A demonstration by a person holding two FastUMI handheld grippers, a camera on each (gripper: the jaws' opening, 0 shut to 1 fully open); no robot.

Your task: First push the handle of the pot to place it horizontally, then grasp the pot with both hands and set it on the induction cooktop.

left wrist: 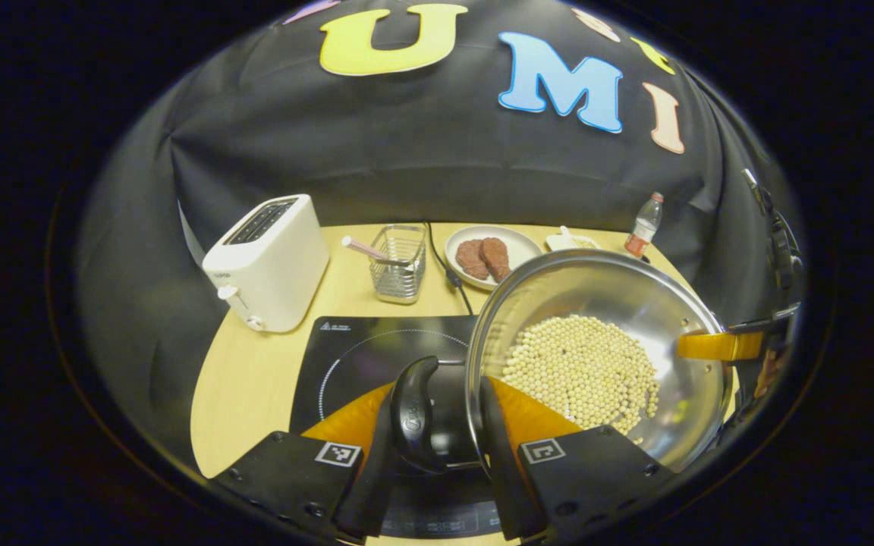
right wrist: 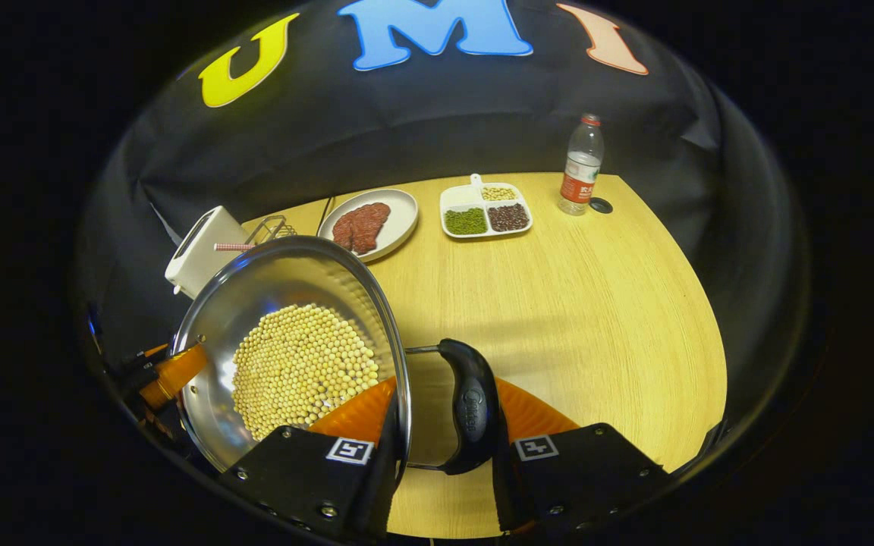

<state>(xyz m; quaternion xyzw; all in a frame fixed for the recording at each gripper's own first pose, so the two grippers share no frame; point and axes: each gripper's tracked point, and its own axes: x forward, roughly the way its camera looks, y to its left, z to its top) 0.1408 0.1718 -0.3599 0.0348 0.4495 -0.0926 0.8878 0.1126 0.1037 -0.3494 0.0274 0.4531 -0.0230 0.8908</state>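
From the left gripper view I have the left gripper (left wrist: 437, 425) clamped on the pot's (left wrist: 596, 356) near side handle (left wrist: 416, 413): one of my fingers sits outside the black loop, the other against the steel rim, both pressing. Beneath the fingers lies the induction cooktop (left wrist: 376, 353), dark glass on the bench (left wrist: 255, 379). The pot hangs to the right of that handle, its bowl tilted toward me and full of pale beans (left wrist: 581, 371). I judge it lifted, not yet set down, and lying mostly past the cooktop's right edge.

Across the bowl, the right gripper (right wrist: 444, 436) grasps the opposite handle (right wrist: 471, 413) the same way, one finger at the rim, one outside the loop. In the right gripper view the pot lies to the left of those fingers, bare bench under them.

So the axis through the two handles runs between my two grippers, roughly across the bench. The move ahead, as I read it, is leftward and down: the left gripper is the nearer to the cooktop. Tilt could spill beans, so I'd level first.
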